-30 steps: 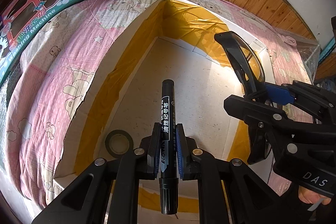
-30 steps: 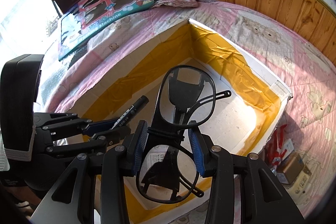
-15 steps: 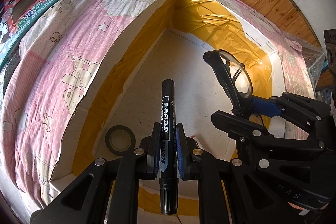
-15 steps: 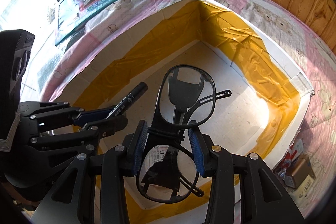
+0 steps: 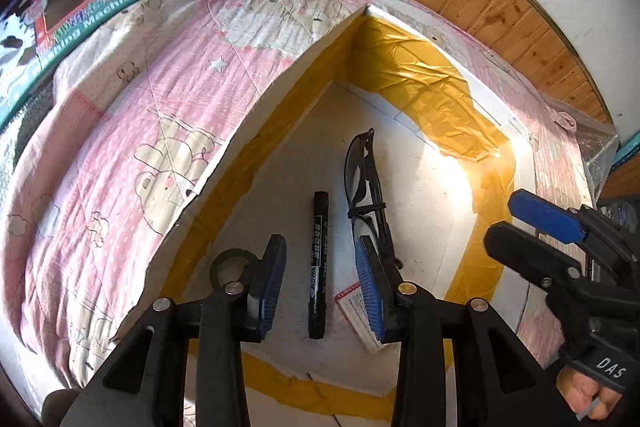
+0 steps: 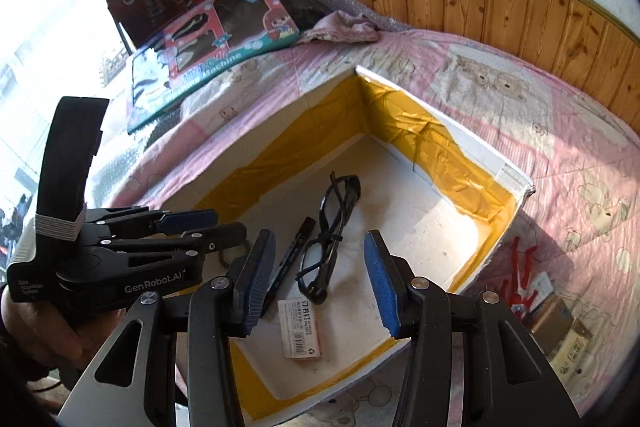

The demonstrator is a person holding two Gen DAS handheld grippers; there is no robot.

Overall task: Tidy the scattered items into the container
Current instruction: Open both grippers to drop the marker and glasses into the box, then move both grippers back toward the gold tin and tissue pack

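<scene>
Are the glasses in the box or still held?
In the box. The glasses lie on the box floor beside the marker, and the right tool above is open and empty.

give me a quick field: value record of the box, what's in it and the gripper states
container: white box, yellow tape inside, on a pink quilt
inside: marker, glasses, tape roll, small staples pack
marker vs glasses: side by side on the box floor
left gripper: open, empty
right gripper: open, empty
outside: small items by the box
</scene>
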